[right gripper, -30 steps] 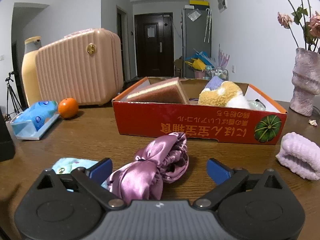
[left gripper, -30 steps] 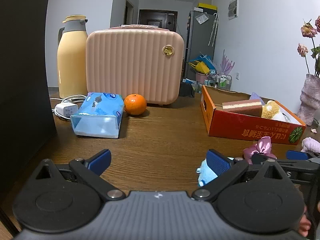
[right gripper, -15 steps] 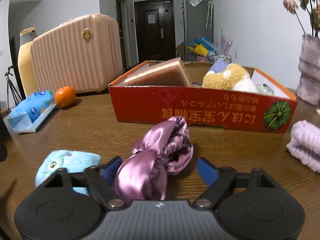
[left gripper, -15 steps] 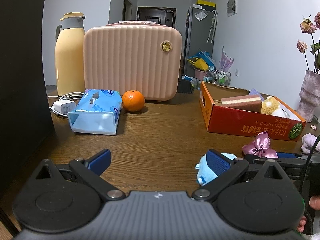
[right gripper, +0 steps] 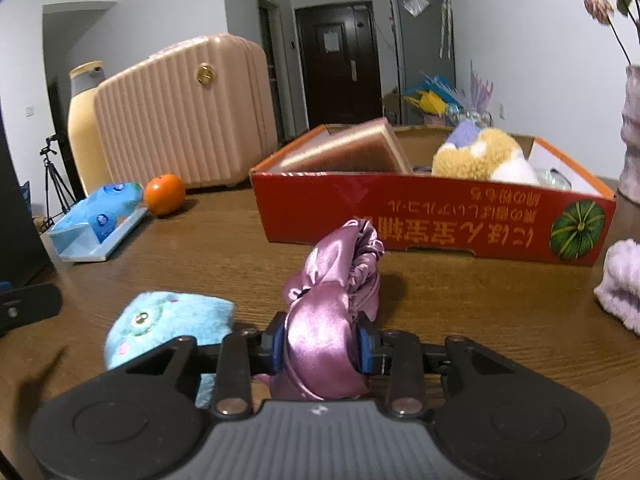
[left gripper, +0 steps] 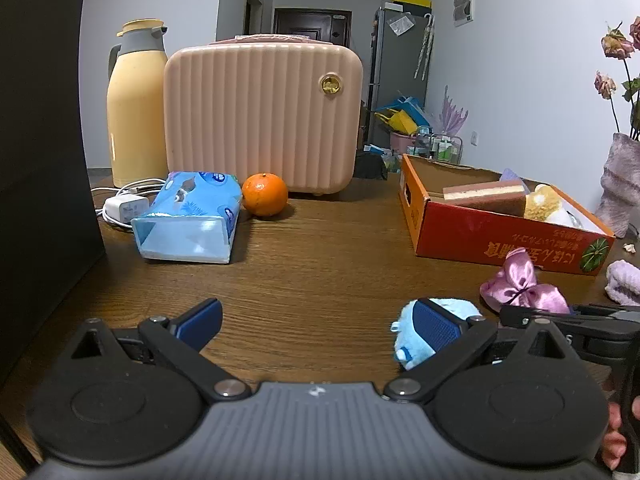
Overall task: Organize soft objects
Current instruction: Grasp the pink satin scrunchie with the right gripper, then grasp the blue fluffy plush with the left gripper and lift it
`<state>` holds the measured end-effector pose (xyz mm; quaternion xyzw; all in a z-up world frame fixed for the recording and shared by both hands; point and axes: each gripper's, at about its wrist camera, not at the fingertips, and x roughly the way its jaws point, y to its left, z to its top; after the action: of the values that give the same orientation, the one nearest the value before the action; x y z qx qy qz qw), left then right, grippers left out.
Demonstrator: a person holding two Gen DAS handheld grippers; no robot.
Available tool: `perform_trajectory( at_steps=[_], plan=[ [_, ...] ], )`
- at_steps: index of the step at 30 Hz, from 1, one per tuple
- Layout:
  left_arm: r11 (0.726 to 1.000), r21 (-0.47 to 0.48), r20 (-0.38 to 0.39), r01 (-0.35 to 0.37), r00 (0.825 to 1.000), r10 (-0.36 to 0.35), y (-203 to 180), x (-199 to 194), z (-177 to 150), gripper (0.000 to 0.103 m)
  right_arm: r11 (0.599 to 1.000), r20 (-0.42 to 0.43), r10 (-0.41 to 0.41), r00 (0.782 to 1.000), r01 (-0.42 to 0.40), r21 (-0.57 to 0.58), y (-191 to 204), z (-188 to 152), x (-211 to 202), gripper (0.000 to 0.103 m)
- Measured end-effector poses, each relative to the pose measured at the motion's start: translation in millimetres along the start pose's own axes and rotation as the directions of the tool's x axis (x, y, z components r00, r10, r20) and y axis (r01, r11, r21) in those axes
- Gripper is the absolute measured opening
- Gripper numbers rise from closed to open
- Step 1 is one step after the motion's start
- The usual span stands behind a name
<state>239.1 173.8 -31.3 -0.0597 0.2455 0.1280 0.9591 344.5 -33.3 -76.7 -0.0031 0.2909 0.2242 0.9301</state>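
My right gripper (right gripper: 322,342) is closing its jaws, and its blue pads press both sides of a pink satin scrunchie (right gripper: 332,280) that lies on the wooden table (right gripper: 460,304). Just left of it lies a blue plush toy (right gripper: 172,320). In the left wrist view, my left gripper (left gripper: 316,316) stands open over bare table, and the blue plush toy (left gripper: 404,344) sits beside its right finger, outside the jaws. The red cardboard box (right gripper: 400,212) behind the scrunchie holds a brown sponge (right gripper: 348,152) and a yellow plush (right gripper: 480,156). A lilac fluffy cloth (right gripper: 620,280) lies at the right.
At the back left stand a pink ribbed case (left gripper: 260,116) and a yellow thermos (left gripper: 136,108), with an orange (left gripper: 265,194), a blue tissue pack (left gripper: 192,220) and a white charger (left gripper: 128,208) in front. A tall black object (left gripper: 40,160) fills the left edge. A vase (left gripper: 624,184) stands far right.
My right gripper's jaws have gone from wide apart to clamped on the pink scrunchie, and it tipped slightly down. The left gripper has stayed put and open.
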Motion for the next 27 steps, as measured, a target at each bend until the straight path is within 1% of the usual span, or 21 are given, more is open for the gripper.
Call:
perform_trajectory(
  at_steps=[2,8,13,20,27],
  plan=[
    [1.000,0.000,-0.001,-0.004,1.000,0.004,0,1,0,0.103,1.000,0.025,-0.007,1.000,0.007,-0.013,1,-1,-6,0.032],
    [1.000,0.006,-0.002,-0.030,1.000,0.030,-2,6,-2,0.103,1.000,0.081,-0.014,0.997,0.014,-0.001,-5,1,-20,0.032],
    [0.999,0.015,-0.013,-0.040,0.999,0.041,-7,10,-5,0.103,1.000,0.097,-0.018,0.995,0.017,0.015,-14,1,-26,0.032],
    [0.999,-0.019,-0.014,-0.043,0.999,0.043,-19,12,-4,0.103,0.999,0.114,-0.029,0.993,0.025,0.031,-25,0,-33,0.032],
    [1.000,-0.016,-0.021,-0.011,1.000,0.011,-40,17,-3,0.103,0.999,0.123,-0.038,0.992,0.033,0.041,-36,-2,-39,0.032]
  ],
)
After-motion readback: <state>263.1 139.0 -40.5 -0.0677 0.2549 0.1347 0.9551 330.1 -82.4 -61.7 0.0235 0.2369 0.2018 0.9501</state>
